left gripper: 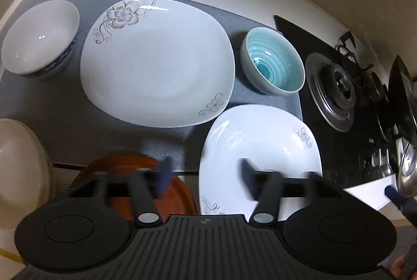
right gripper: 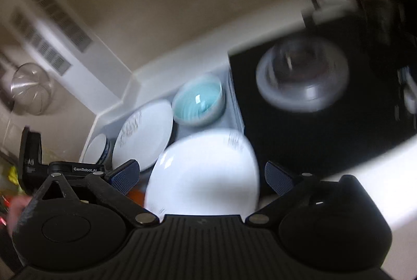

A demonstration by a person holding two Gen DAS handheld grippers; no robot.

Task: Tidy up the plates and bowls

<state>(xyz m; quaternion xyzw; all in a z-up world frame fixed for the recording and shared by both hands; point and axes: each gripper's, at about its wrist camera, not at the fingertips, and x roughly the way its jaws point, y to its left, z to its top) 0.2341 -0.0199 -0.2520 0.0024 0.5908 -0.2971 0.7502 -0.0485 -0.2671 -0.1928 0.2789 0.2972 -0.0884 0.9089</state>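
In the left wrist view a large white flowered plate (left gripper: 156,61) lies mid-mat, with a white blue-patterned bowl (left gripper: 39,40) to its left and a teal bowl (left gripper: 273,61) to its right. A smaller white flowered plate (left gripper: 260,139) sits at the mat's near right corner, and a brown plate (left gripper: 122,165) at the near edge. My left gripper (left gripper: 207,178) hangs open above the gap between these two. My right gripper (right gripper: 202,177) is open too, above the smaller white plate (right gripper: 203,170). The blurred right wrist view also shows the teal bowl (right gripper: 198,102) and the large plate (right gripper: 143,134).
The grey mat (left gripper: 65,128) covers the counter, with walls behind and to the left. A black gas stove (left gripper: 336,87) with pans borders it on the right. A beige rounded thing (left gripper: 18,149) sits at the near left. A wire strainer (right gripper: 28,87) hangs on the wall.
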